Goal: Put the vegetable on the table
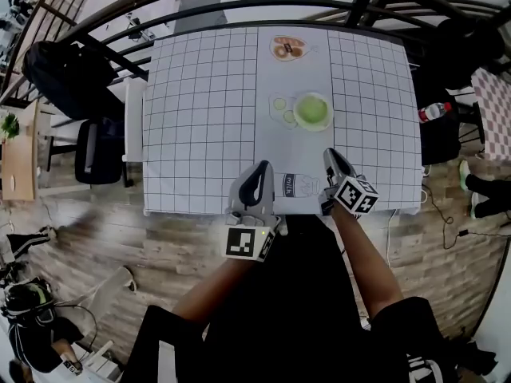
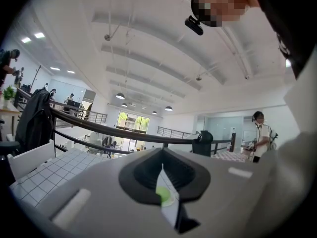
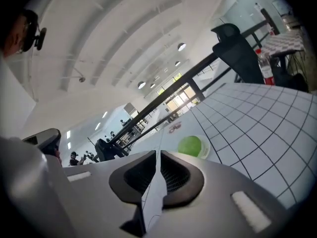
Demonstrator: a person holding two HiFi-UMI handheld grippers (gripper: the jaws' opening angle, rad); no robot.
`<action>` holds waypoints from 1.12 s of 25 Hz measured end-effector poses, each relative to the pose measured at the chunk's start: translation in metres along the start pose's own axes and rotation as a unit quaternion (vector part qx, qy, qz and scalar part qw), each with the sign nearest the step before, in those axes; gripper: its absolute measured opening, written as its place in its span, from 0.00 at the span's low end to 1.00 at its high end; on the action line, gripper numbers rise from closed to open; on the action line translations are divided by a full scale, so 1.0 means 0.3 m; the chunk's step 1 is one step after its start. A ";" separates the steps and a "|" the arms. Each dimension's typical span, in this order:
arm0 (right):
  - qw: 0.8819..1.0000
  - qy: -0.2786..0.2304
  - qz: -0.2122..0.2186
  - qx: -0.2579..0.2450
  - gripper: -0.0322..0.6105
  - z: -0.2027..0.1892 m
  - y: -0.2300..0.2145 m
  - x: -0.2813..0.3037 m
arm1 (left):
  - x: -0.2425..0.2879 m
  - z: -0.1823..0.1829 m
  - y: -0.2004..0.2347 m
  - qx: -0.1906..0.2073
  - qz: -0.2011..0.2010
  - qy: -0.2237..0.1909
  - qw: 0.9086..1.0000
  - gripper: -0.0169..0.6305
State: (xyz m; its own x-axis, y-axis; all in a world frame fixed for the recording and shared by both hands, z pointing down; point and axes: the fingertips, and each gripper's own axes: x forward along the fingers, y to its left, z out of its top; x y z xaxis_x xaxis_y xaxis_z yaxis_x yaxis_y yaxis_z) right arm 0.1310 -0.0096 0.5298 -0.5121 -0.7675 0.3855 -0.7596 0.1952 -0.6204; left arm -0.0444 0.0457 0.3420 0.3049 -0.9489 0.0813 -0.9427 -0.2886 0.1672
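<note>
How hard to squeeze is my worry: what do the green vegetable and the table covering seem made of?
The green vegetable looks smooth and evenly coloured, possibly a plastic toy; too small to be sure. The table covering is a white gridded sheet lying flat, probably cloth or vinyl.

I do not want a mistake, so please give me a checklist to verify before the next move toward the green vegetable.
1. Left gripper empty: ok, jaws together on nothing.
2. Right gripper empty: ok, jaws together on nothing.
3. Jaws ready to grasp: not ok, both are shut and would probably need opening first.
4. Green vegetable located: ok, it lies on the table, ahead of the right gripper.
5. Way from the right gripper to the vegetable: ok, nothing stands between.
6. How firm the vegetable is: cannot tell.
</note>
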 end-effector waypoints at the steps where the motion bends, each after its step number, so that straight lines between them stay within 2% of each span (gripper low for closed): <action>1: 1.000 -0.006 0.003 -0.014 0.08 0.005 0.035 -0.015 | -0.011 -0.008 0.001 0.003 0.000 -0.001 1.000 0.04; 3: 0.999 -0.007 0.003 -0.046 0.05 0.036 0.107 -0.027 | -0.008 -0.003 0.010 0.007 -0.001 -0.001 1.000 0.04; 8: 0.993 -0.015 0.016 -0.120 0.05 0.077 0.311 -0.112 | -0.073 0.035 0.013 0.009 -0.009 -0.019 1.000 0.04; 18: 0.982 -0.100 0.024 -0.161 0.05 0.173 0.588 -0.320 | -0.189 0.062 -0.025 0.015 -0.029 -0.036 0.999 0.04; 23: 0.970 -0.126 0.014 -0.208 0.05 0.141 0.685 -0.398 | -0.249 0.080 -0.041 0.026 -0.041 -0.046 0.998 0.04; 28: 0.964 -0.121 0.013 -0.235 0.05 0.050 0.752 -0.433 | -0.319 0.098 -0.043 0.024 -0.049 -0.051 0.997 0.04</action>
State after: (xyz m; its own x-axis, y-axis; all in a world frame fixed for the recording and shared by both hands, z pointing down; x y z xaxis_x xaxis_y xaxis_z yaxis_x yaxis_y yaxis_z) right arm 0.0322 0.1250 0.3294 -0.4674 -0.8678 0.1686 -0.8752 0.4273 -0.2268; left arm -0.0654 0.1364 0.3030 0.3836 -0.9229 -0.0340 -0.9149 -0.3848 0.1218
